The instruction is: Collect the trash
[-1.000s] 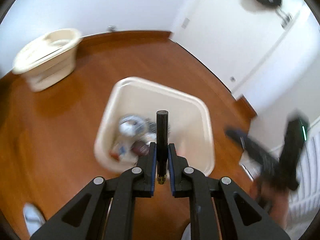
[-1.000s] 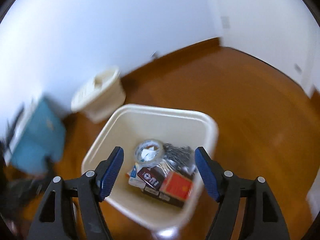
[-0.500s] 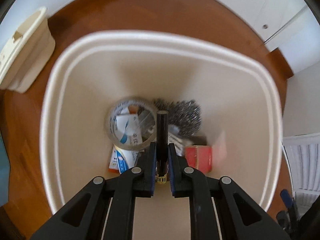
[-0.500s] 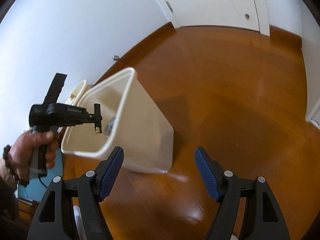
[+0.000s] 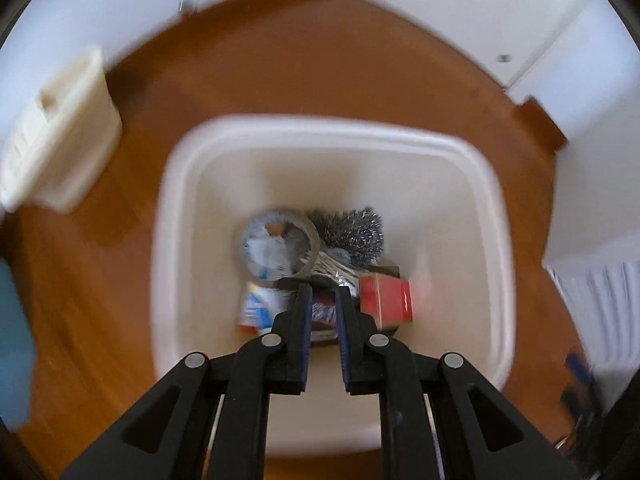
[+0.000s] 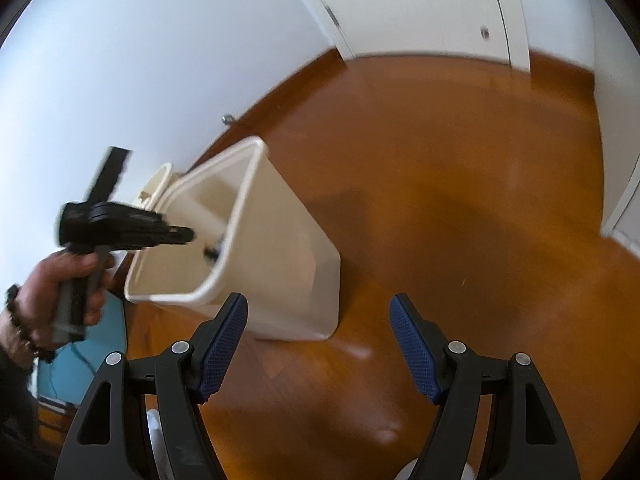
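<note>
A cream square trash bin (image 5: 496, 208) stands on the wooden floor and also shows in the right wrist view (image 6: 280, 248). It holds a tape roll (image 5: 276, 240), silver tinsel (image 5: 352, 232), a red box (image 5: 386, 300), a printed packet (image 5: 256, 308) and a dark item lying under the fingers. My left gripper (image 5: 321, 296) hangs above the bin mouth, its jaws slightly apart with nothing between them; it also shows in the right wrist view (image 6: 188, 236). My right gripper (image 6: 318, 312) is wide open and empty, to the right of the bin.
A second cream basket (image 5: 52, 128) stands by the white wall at the left. A blue object (image 5: 12, 344) sits at the left edge. White doors (image 6: 420, 8) and walls ring the wooden floor (image 6: 460, 184).
My left gripper let go of the black cylindrical stick, which is gone from between its fingers, and it rose away from the bin. My right gripper stayed open.
</note>
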`<state>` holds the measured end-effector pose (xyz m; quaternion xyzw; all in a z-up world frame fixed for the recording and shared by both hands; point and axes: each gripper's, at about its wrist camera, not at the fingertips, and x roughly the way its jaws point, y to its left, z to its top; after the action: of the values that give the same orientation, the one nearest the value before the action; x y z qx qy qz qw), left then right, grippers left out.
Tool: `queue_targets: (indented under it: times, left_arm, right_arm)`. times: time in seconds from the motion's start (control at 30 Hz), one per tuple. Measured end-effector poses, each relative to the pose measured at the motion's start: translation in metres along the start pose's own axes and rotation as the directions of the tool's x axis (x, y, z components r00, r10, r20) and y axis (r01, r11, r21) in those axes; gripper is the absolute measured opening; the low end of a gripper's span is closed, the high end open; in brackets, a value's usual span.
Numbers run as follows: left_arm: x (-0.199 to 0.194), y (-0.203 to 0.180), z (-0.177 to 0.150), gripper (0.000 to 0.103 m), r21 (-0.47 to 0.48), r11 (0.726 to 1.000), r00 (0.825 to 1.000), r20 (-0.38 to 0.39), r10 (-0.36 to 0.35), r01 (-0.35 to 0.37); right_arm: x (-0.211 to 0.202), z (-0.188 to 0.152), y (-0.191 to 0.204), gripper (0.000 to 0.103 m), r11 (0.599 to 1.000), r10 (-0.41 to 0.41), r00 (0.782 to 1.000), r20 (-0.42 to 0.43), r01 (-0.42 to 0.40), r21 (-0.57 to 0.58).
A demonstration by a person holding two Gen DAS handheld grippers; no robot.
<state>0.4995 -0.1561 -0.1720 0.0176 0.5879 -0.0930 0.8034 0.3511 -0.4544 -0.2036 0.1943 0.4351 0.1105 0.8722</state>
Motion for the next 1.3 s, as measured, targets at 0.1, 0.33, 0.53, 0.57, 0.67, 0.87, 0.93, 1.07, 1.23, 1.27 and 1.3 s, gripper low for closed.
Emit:
queue_targets:
  times: [0.1,0.33,0.53,0.57,0.67,0.87,0.93,1.07,1.23,1.27,1.3]
  left_arm:
    - [-0.066,-0.003,-0.024,0.022,0.139,0.988,0.993,0.098,0.061,-0.075]
    - [-0.232,0.003,-0.112,0.103,0.15,0.987,0.95,0.313,0.009,-0.058]
    - [-0.324,-0.006,-0.192,0.103,0.095,0.995,0.907,0.42,-0.015,-0.028]
    - [-0.334,-0.007,-0.206,0.103,0.075,0.997,0.908,0.419,-0.023,-0.009]
    - [-0.351,-0.013,-0.243,0.103,0.04,0.999,0.919,0.393,-0.021,0.006]
    - [-0.364,-0.028,-0.319,0.103,0.053,0.998,0.905,0.425,-0.007,-0.018]
    - [-0.367,-0.027,-0.343,0.103,0.038,0.996,0.895,0.443,0.053,-0.077]
    - [-0.369,-0.014,-0.378,0.103,-0.021,0.996,0.889,0.45,0.084,-0.083]
    - [-0.365,0.007,-0.395,0.103,-0.065,0.995,0.893,0.439,0.099,-0.079]
    - [-0.366,0.01,-0.396,0.103,-0.068,0.996,0.893,0.442,0.087,-0.063]
    - [-0.367,0.011,-0.399,0.103,-0.068,0.996,0.892,0.445,0.081,-0.056]
  right_arm:
    - [-0.029,0.005,0.033,0.076,0.994,-0.007,1.0,0.014,0.008,-0.106]
    - [-0.128,0.024,0.134,0.103,0.956,0.014,1.0,-0.012,-0.017,-0.293]
    - [-0.248,0.032,0.206,0.103,0.953,-0.022,0.995,0.096,0.05,-0.299]
    - [-0.26,0.027,0.214,0.103,0.954,-0.029,0.995,0.1,0.058,-0.293]
    - [-0.295,-0.014,0.237,0.103,0.958,-0.063,0.993,0.103,0.089,-0.273]
    - [-0.338,-0.11,0.255,0.103,0.955,-0.099,0.987,0.124,0.129,-0.269]
    - [-0.347,-0.132,0.259,0.103,0.953,-0.098,0.987,0.131,0.131,-0.273]
    - [-0.357,-0.158,0.267,0.103,0.936,-0.11,0.974,0.197,0.168,-0.308]
    - [-0.349,-0.168,0.285,0.103,0.91,-0.069,0.979,0.191,0.14,-0.39]
    - [-0.346,-0.168,0.289,0.103,0.907,-0.06,0.981,0.184,0.131,-0.401]
    - [-0.344,-0.17,0.292,0.103,0.903,-0.06,0.982,0.18,0.13,-0.41]
